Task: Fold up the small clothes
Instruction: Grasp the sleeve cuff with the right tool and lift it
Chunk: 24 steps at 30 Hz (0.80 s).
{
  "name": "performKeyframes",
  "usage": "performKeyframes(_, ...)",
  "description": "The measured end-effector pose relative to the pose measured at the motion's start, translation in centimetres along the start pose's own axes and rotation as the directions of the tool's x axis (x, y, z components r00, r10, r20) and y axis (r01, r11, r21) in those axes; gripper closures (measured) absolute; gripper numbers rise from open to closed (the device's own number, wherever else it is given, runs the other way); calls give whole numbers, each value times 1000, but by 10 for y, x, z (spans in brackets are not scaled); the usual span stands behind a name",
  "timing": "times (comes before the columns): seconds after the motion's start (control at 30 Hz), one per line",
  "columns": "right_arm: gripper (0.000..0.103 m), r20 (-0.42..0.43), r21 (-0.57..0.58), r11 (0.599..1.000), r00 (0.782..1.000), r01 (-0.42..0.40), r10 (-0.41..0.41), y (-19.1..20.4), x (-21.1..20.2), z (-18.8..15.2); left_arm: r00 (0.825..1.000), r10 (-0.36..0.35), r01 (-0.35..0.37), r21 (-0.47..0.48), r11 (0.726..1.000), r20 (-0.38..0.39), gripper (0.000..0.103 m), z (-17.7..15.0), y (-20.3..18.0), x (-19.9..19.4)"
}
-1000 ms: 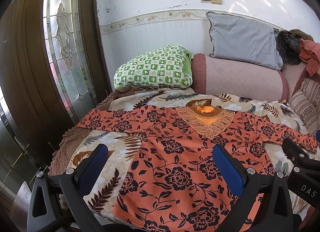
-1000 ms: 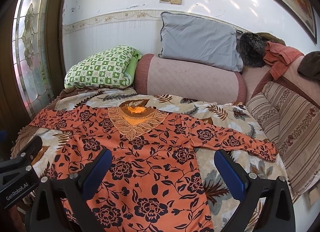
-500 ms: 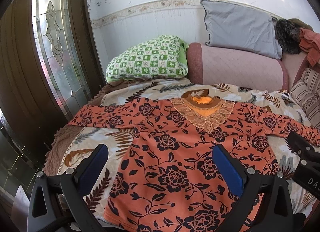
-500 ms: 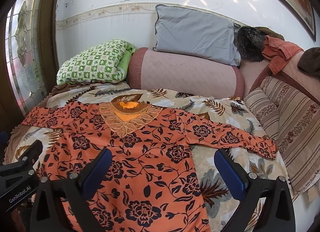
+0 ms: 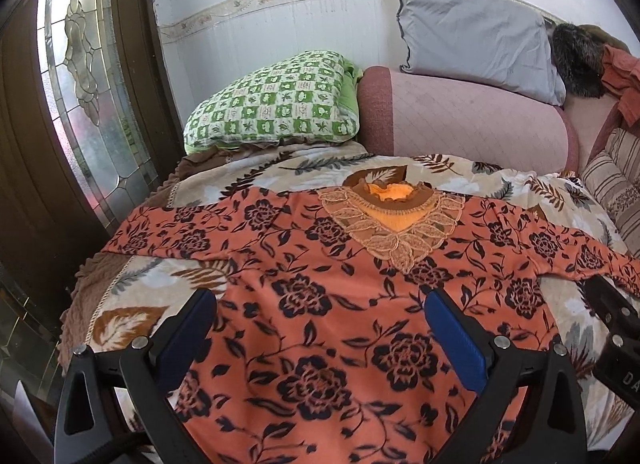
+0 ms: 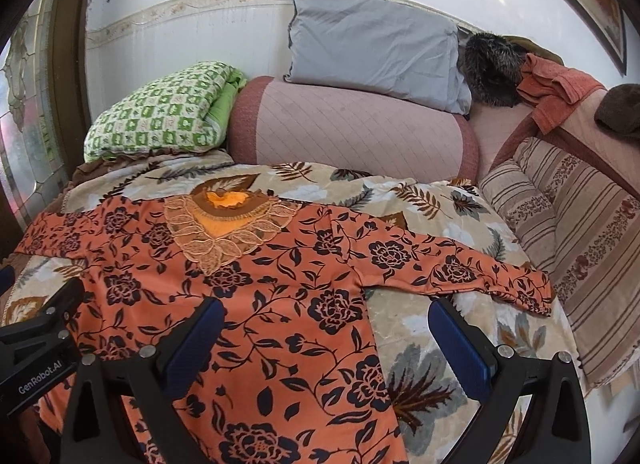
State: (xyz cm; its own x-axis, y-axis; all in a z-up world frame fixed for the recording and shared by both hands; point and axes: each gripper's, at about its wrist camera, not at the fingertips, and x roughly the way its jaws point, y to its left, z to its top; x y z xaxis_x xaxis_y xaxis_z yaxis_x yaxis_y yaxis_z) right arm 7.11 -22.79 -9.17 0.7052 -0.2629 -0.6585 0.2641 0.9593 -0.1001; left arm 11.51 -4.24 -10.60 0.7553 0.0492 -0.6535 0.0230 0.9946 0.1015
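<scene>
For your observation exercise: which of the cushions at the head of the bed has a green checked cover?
The green checked pillow, leftmost beside the door; the grey pillow and pink bolster are plain.

The orange flowered blouse (image 5: 320, 328) is thin, smooth cloth with a lacy stitched collar (image 5: 394, 229). Beneath it the leaf-print blanket (image 6: 432, 328) looks soft and fleecy. Each hand-held gripper (image 5: 320, 340) (image 6: 326, 344) is matt black plastic with ribbed blue pads (image 5: 456, 344) and bright metal screws. The door (image 5: 24, 167) is dark glossy wood with textured glass.
</scene>
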Motion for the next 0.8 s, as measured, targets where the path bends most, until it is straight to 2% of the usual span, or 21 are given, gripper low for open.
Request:
performKeyframes(0.1, 0, -17, 20, 1000, 1000, -14, 14, -10, 13, 3, 1000, -5, 5, -14, 1000, 4, 0, 7, -7, 20)
performKeyframes(0.2, 0, -57, 79, 996, 998, -31, 36, -36, 39, 4, 1000, -9, 9, -31, 999, 9, 0, 12, -13, 40)
performKeyframes(0.27, 0, -85, 146, 989, 996, -26, 39, -66, 61, 2, 1000, 6, -4, -54, 999, 24, 0, 14, -17, 59)
performKeyframes(0.37, 0, -122, 321, 945, 988, -53, 97, -137, 97, -5, 1000, 21, -20, -80, 997, 17, 0, 10, -21, 90)
performKeyframes(0.43, 0, -136, 483, 875, 983, -41, 121, -199, 124, -19, 1000, 16, -17, -82, 997, -18, 0, 3, -24, 105)
performKeyframes(0.5, 0, -128, 627, 778, 980, -41, 154, -254, 145, -38, 998, 18, -21, -64, 998, -60, 0, -3, -28, 122)
performKeyframes(0.57, 0, -103, 759, 650, 975, -50, 195, -306, 164, -61, 996, 42, -45, -40, 998, -78, 0, -8, -30, 135)
performKeyframes(0.6, 0, -76, 825, 561, 971, -66, 227, -333, 175, -77, 995, 53, -56, -31, 998, -80, 0, -10, -31, 141)
performKeyframes(0.7, 4, -2, 934, 349, 973, -82, 233, -387, 192, -111, 994, 62, -64, -14, 998, -89, 0, -11, -33, 149)
performKeyframes(0.77, 10, 26, 959, 268, 973, -88, 229, -410, 201, -122, 994, 67, -67, 2, 998, -84, 0, -11, -36, 150)
performKeyframes(0.8, 17, 31, 965, 245, 973, -88, 230, -417, 206, -124, 995, 68, -67, 8, 998, -79, 0, -10, -39, 151)
